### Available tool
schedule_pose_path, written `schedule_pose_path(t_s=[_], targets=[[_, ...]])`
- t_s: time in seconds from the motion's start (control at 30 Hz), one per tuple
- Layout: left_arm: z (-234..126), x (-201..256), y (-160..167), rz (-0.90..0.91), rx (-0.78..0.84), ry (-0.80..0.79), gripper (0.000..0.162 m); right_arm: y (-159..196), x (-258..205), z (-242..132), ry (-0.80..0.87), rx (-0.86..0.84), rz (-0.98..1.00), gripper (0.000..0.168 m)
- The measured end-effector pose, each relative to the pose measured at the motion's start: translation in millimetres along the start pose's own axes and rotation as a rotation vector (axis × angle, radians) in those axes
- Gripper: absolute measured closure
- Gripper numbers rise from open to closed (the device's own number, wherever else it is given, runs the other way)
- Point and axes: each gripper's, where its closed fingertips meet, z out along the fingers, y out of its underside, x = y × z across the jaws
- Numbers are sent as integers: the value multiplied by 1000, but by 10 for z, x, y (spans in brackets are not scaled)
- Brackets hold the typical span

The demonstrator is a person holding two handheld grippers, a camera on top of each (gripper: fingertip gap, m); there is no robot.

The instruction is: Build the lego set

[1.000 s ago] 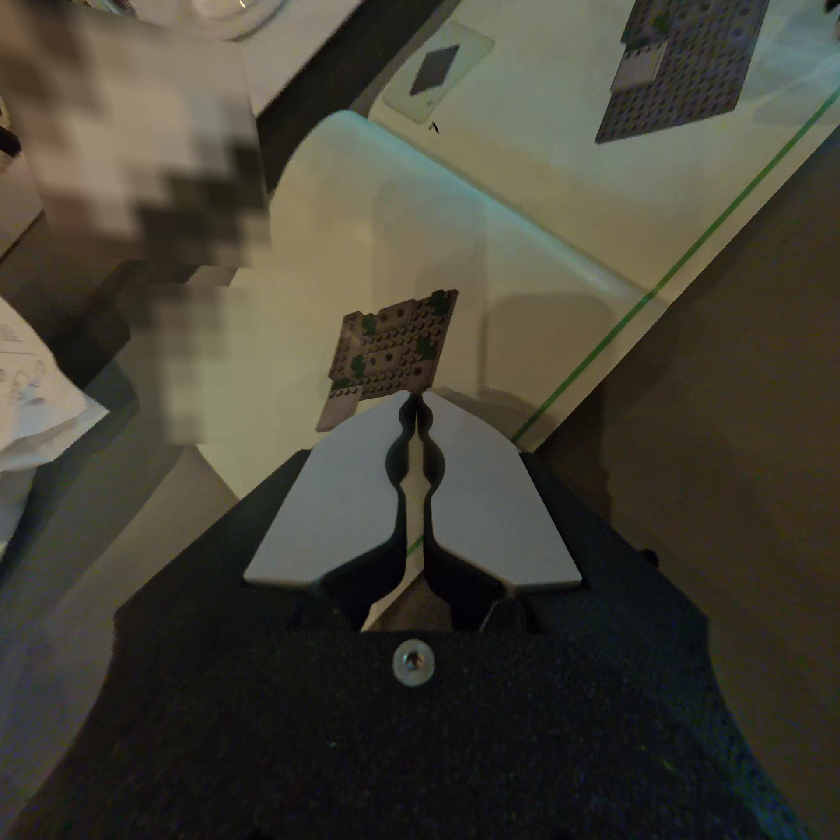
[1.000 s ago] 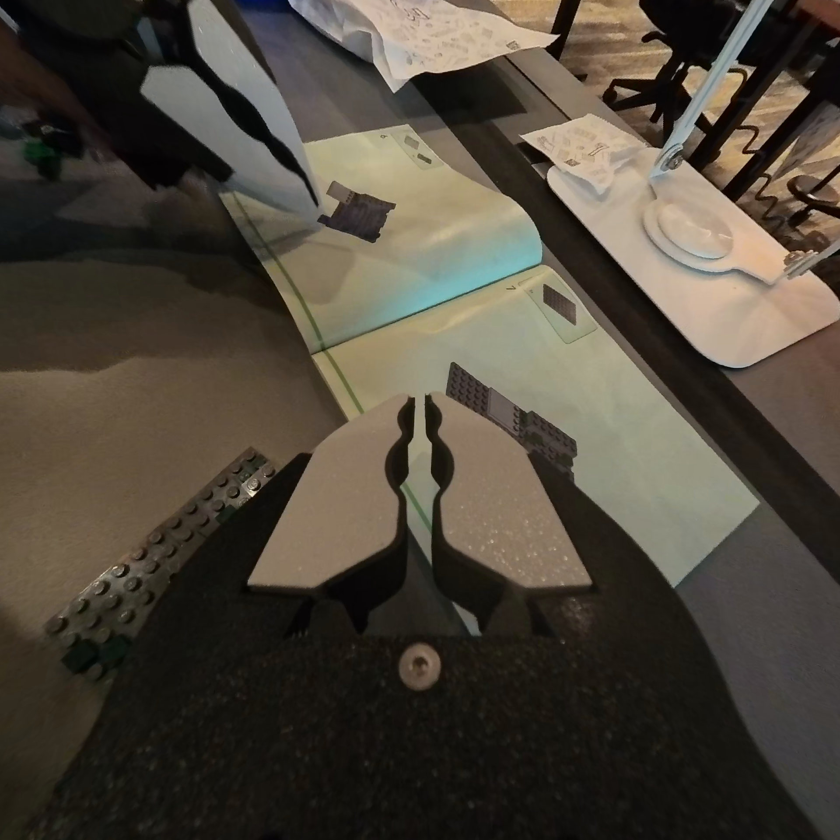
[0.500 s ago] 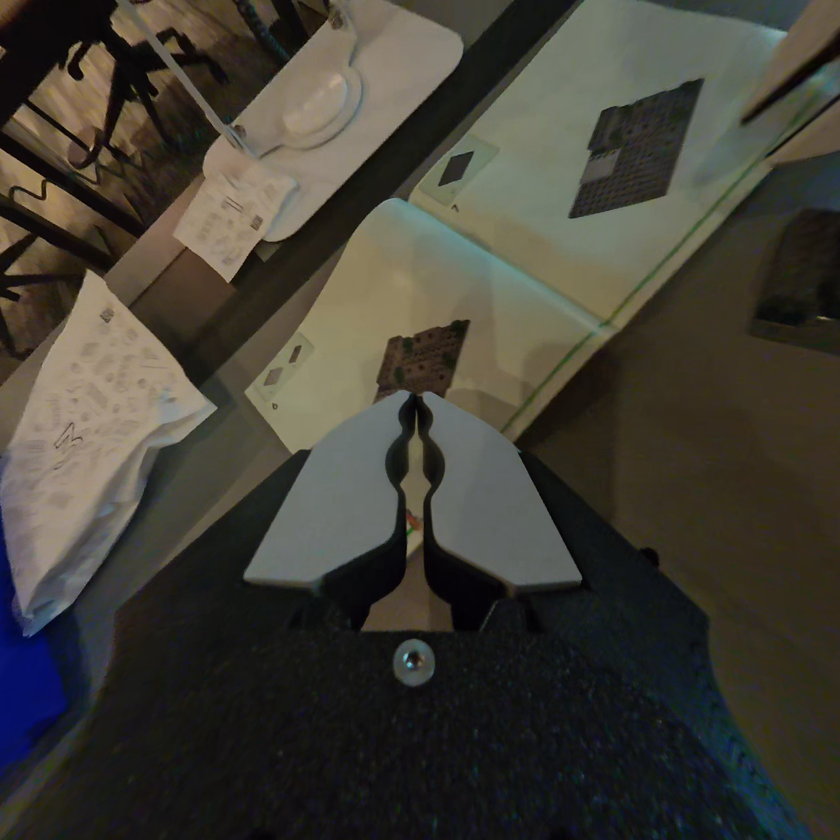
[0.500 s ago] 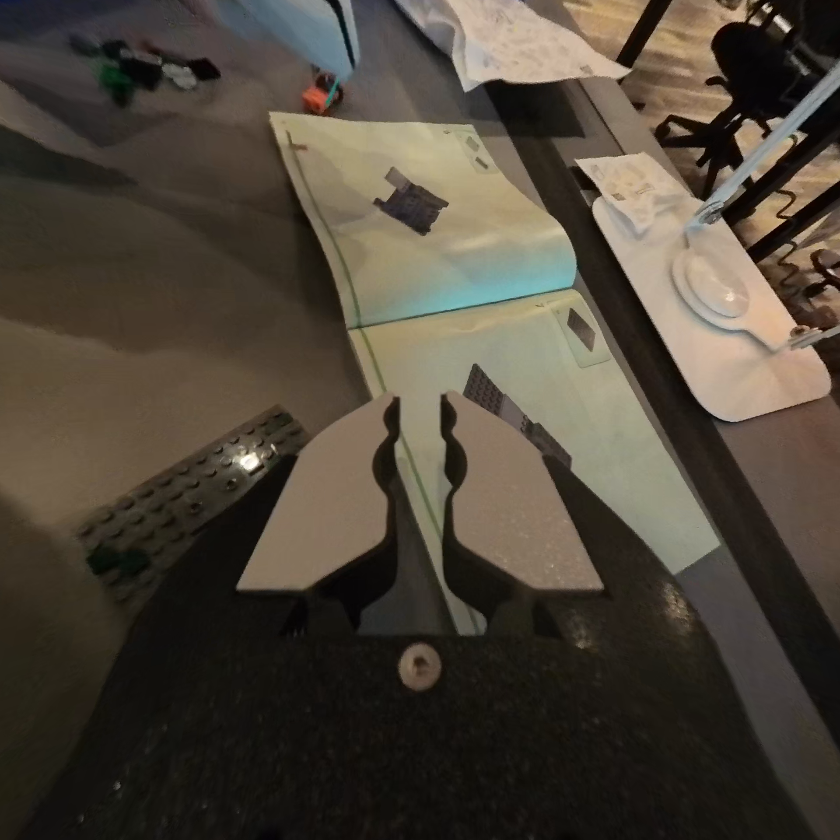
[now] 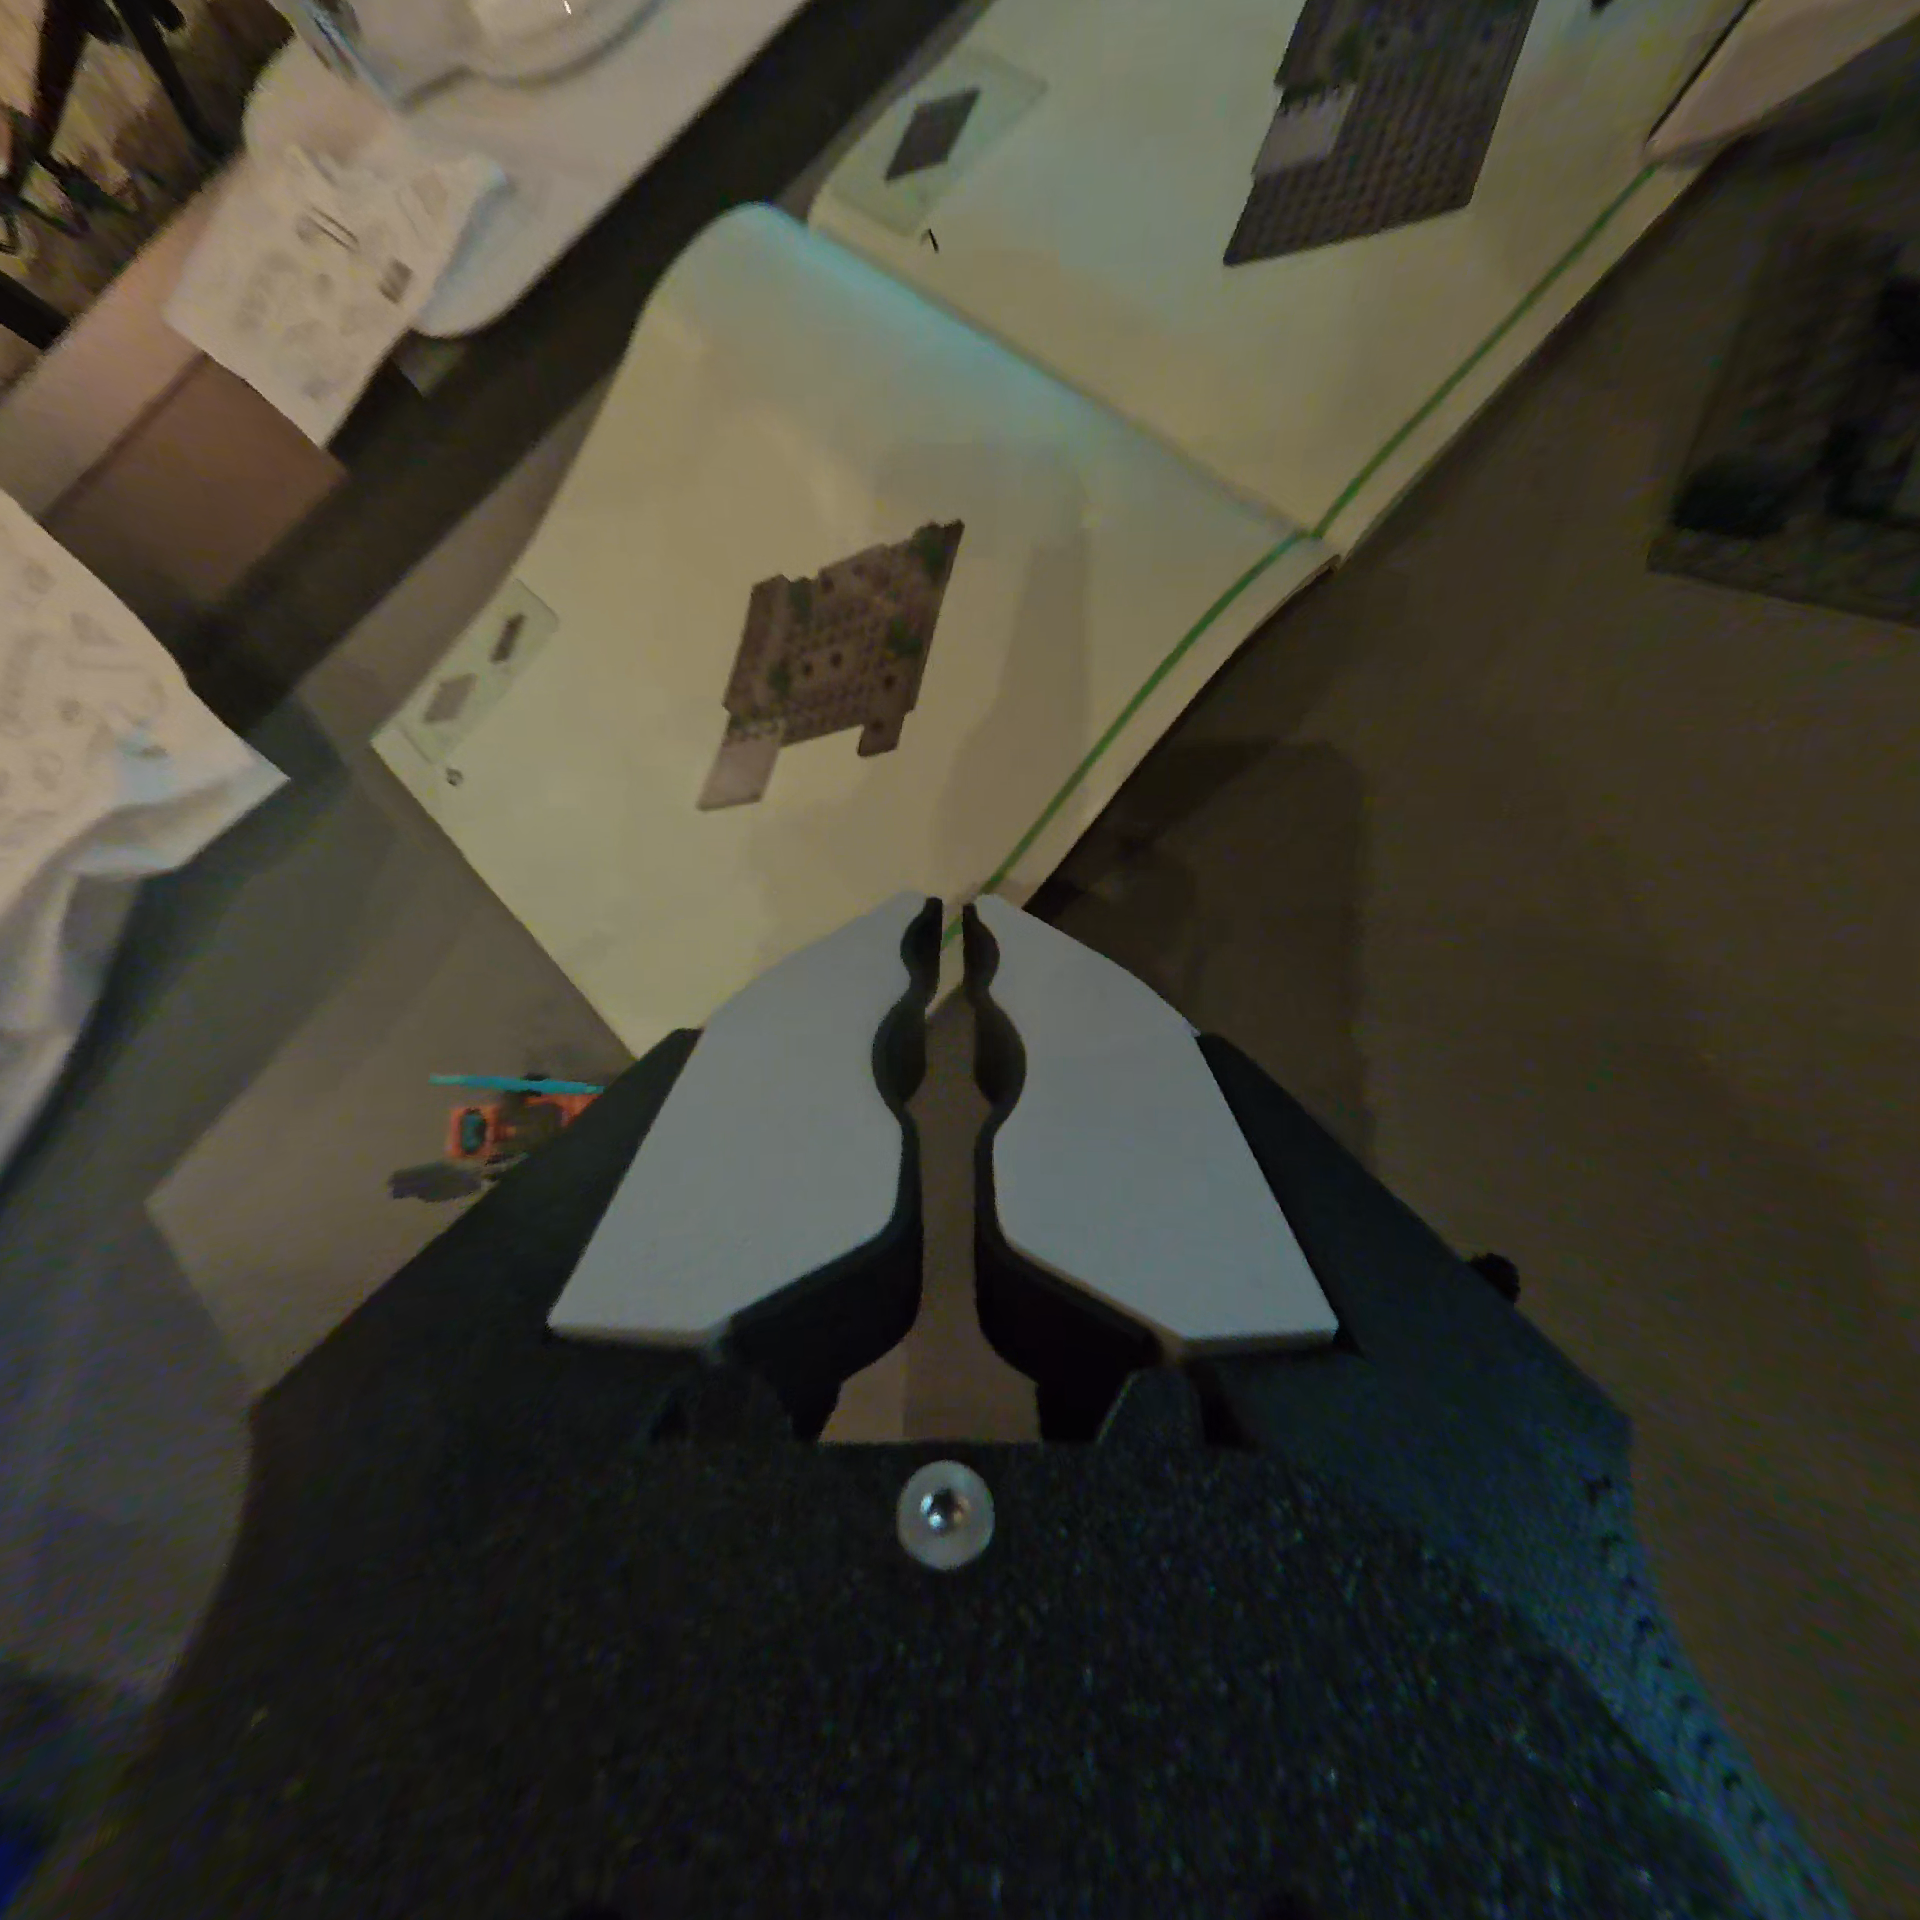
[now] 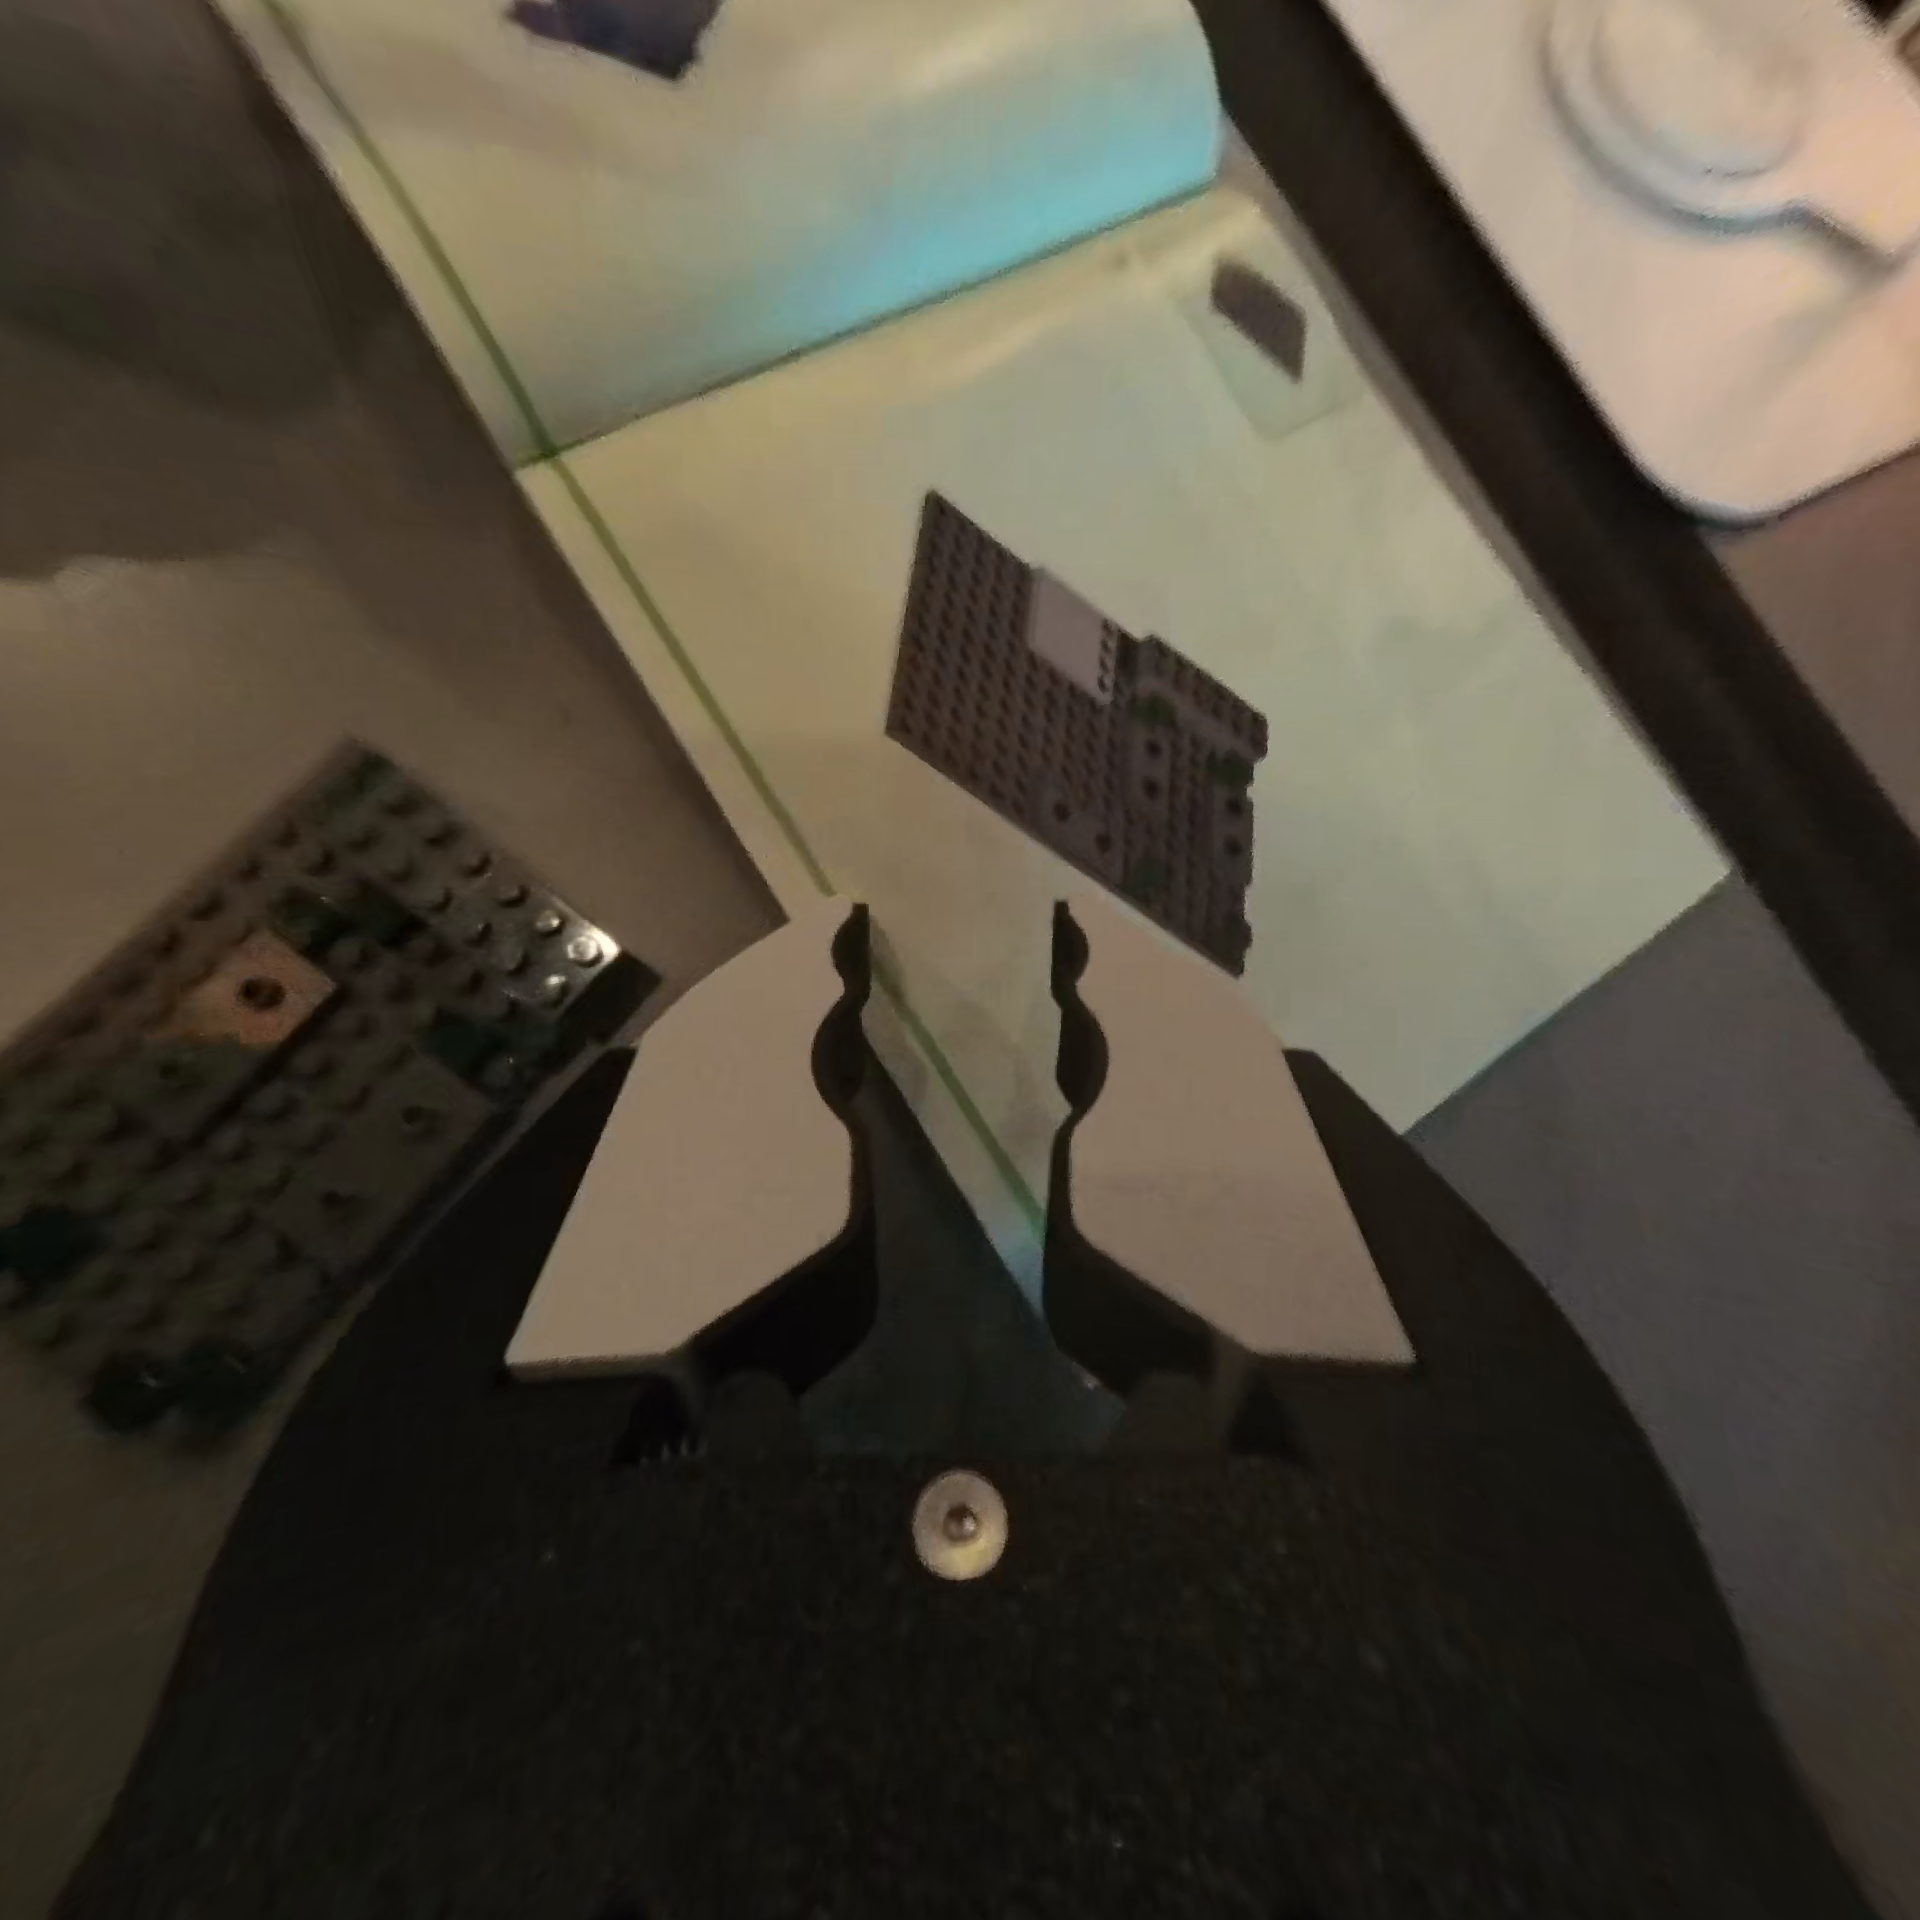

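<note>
An open instruction booklet (image 5: 831, 436) lies on the dark table; its pages show pictures of a grey studded build. My left gripper (image 5: 953, 912) hovers over the booklet's near corner, empty, its fingers nearly together with only a thin gap. My right gripper (image 6: 958, 914) is open and empty above the booklet's (image 6: 1039, 582) lower page edge. A dark grey lego plate assembly (image 6: 291, 1039) with green pieces and one pale tile lies on the table just left of the right gripper. It also shows blurred at the right edge of the left wrist view (image 5: 1808, 416).
A small orange and teal lego piece (image 5: 499, 1117) lies beside the left gripper's body. A white printed bag (image 5: 73, 727) is at the left. A white lamp base (image 6: 1714, 208) and a paper slip (image 5: 312, 260) sit beyond the booklet, across a dark gap. The grippers' ends are close to 25 cm from one another.
The right gripper opened wider and dropped closer to the booklet and the plate. The left gripper pulled back toward the booklet's near corner and its tips parted slightly.
</note>
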Motion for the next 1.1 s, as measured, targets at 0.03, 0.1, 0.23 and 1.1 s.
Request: schedule_pose_path(t_s=[0.03,0.1,0.23,1.1], targets=[[22,5,15,2,-5,1,159,12,9,-3,-7,1,38,135],[62,26,42,2,-14,7,159,51,45,-20,-11,-18,99,133],[120,53,65,1,-22,17,159,151,134,-94,17,-64,160,130],[99,88,-35,2,14,-20,159,113,178,-421,97,87,152,125]])
